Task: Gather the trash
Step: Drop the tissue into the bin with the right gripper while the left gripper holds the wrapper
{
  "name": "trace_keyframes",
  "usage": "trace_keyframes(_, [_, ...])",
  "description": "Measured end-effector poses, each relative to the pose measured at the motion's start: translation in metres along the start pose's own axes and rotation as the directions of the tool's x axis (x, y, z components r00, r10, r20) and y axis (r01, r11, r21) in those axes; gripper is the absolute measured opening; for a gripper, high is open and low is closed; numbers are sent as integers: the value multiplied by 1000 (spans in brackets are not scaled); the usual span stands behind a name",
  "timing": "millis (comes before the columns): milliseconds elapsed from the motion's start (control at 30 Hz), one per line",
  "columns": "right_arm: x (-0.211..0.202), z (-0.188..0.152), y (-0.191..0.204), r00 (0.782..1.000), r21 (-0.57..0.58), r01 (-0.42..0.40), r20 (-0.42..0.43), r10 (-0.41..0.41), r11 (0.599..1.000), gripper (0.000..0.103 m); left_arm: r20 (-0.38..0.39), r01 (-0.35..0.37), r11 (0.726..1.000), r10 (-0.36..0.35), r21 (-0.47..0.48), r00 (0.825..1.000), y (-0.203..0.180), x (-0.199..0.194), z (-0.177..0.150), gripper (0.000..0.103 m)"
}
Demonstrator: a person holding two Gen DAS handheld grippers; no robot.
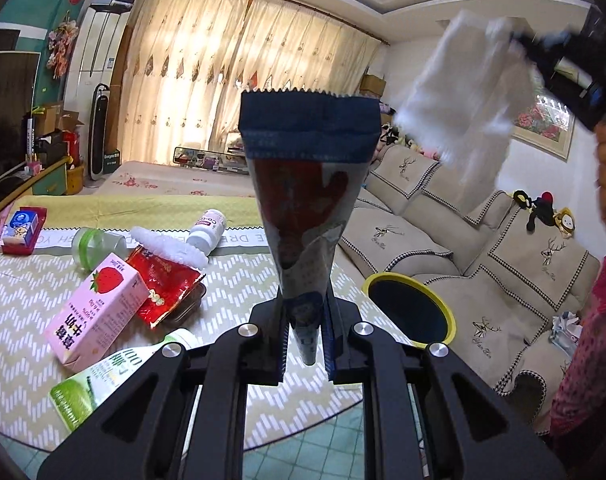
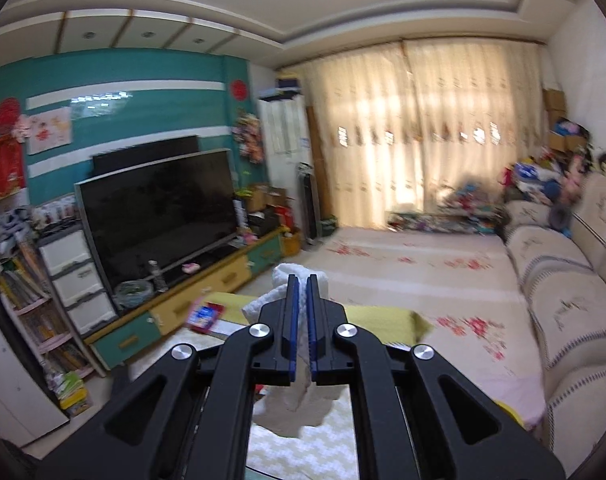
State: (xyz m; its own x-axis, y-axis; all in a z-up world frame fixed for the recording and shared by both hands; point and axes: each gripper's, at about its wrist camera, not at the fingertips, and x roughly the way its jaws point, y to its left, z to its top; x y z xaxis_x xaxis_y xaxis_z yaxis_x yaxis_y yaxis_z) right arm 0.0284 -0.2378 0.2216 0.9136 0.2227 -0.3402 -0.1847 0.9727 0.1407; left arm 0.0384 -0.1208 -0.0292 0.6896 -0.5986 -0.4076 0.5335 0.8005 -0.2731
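Observation:
My left gripper is shut on the narrow tip of a blue and red cone-shaped wrapper and holds it upright above the table. My right gripper is shut on a crumpled white tissue; it shows high at the right of the left wrist view, in the air. A bin with a yellow rim stands beside the table, just right of the left gripper. Several pieces of trash lie on the table: a pink strawberry milk carton, a red snack packet, a green carton.
Also on the table are a white bottle, a clear green-lidded cup, a white foam strip and a red tray with a blue box. A beige sofa stands right. A television stands on a low cabinet.

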Motion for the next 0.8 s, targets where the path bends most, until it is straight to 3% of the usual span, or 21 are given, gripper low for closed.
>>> trace_keyframes(167, [14,-27,-51,991,65,117,-78,-112,991,4,4,12,1000,-12,4,1000,-14,-19,5,14])
trace_keyframes(367, [41,-71,-120,956,145,245,-199,-214,959,4,-20,9,1000,-9,-12,1000,-18,-27,6,14])
trace_keyframes(800, [106,-172,-241,842,252,462,-426,-331,850,6,-76,7,1000,-6,14,997,-29,-2,7,14])
